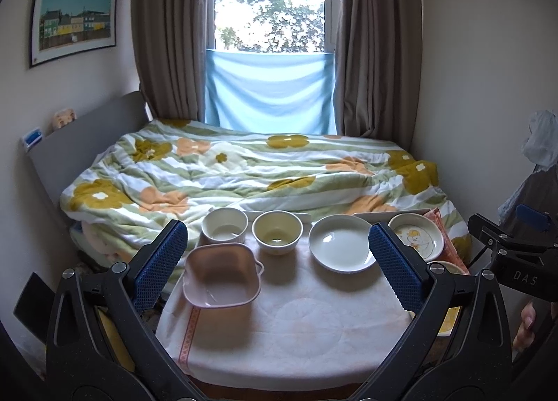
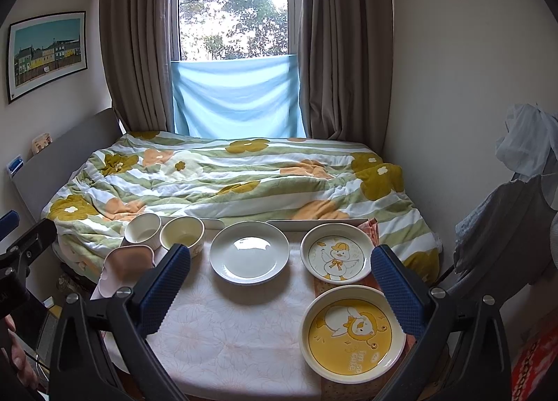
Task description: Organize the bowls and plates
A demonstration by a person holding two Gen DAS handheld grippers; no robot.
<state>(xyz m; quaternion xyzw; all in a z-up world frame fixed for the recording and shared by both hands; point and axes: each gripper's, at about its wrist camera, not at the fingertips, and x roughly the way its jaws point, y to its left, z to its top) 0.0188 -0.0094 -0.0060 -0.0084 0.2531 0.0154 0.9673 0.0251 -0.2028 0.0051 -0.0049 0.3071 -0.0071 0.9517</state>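
Observation:
On the cloth-covered table (image 1: 296, 331) stand a pink square bowl (image 1: 221, 275), a white round bowl (image 1: 225, 225), a cream bowl (image 1: 277, 232), a plain white plate (image 1: 340, 244) and a white duck plate (image 1: 416, 237). The right wrist view shows the same pink bowl (image 2: 127, 265), white bowl (image 2: 143, 228), cream bowl (image 2: 183, 233), white plate (image 2: 249, 252), duck plate (image 2: 336, 252), and a yellow duck plate (image 2: 352, 329) nearest. My left gripper (image 1: 279, 261) is open and empty above the table's near half. My right gripper (image 2: 279, 282) is open and empty, its right finger over the yellow plate's rim.
A bed with a flowered quilt (image 1: 244, 171) lies right behind the table. Curtains and a window are at the back. Clothes (image 2: 523, 191) hang at the right. The right gripper's body (image 1: 516, 254) shows at the left view's right edge.

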